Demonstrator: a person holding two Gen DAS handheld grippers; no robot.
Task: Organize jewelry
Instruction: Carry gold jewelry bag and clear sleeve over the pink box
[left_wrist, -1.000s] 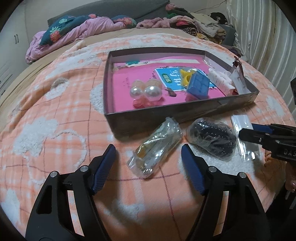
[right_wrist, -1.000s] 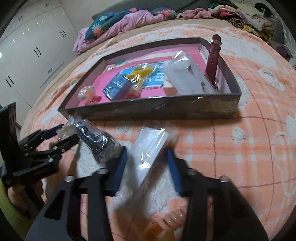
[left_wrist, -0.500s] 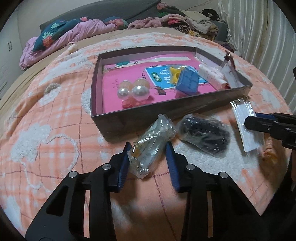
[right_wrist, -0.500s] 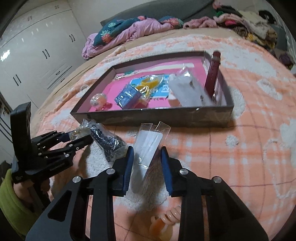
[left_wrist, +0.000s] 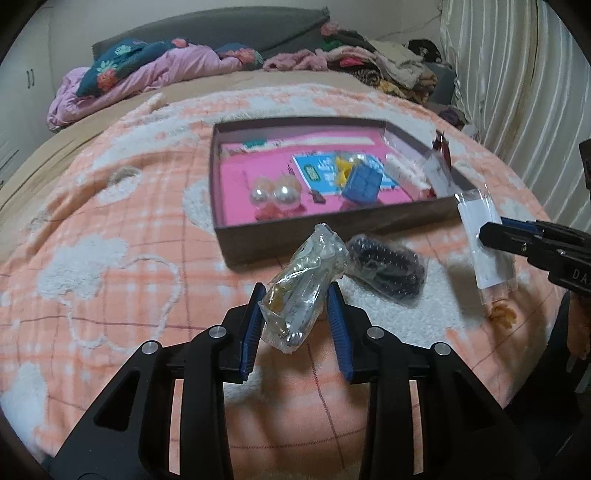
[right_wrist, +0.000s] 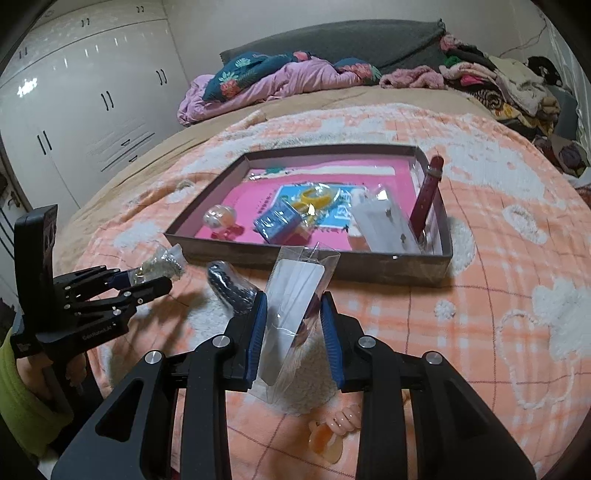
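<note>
A crinkled clear plastic bag holding gold-coloured jewellery (left_wrist: 303, 291) is gripped between the blue-padded fingers of the left gripper (left_wrist: 295, 310), whose jaws are closed against both sides of the bag. The bag is held tilted, its twisted top pointing toward the shallow dark grey cardboard tray with a pink floor (left_wrist: 332, 230), and appears raised off the orange-and-white plaid fleece blanket (left_wrist: 110, 240). In the right wrist view the same bag (right_wrist: 162, 262) is seen at the tip of the left gripper (right_wrist: 147, 282), well to the left of the tray (right_wrist: 369, 264).

A flat clear sleeve containing a white card (right_wrist: 291, 310) is clamped between the jaws of the right gripper (right_wrist: 291, 332) and stands tilted just in front of the tray's near wall. In the left wrist view this sleeve (left_wrist: 484, 240) is seen pinched by the right gripper (left_wrist: 491, 234), beside the tray's right corner.

A clear bag of black beads (left_wrist: 386, 269) lies on the blanket between the two grippers, just in front of the tray. Inside the tray are seen two large pearl-like balls (left_wrist: 273, 194), a blue square packet (left_wrist: 360, 184), a yellow ring-shaped piece (right_wrist: 317, 195), a clear packet with a white card (right_wrist: 384, 225) and a dark red watch strap (right_wrist: 426, 195) leaning on the right wall. A peach-coloured hair claw (right_wrist: 332, 435) lies on the blanket under the right gripper.
</note>
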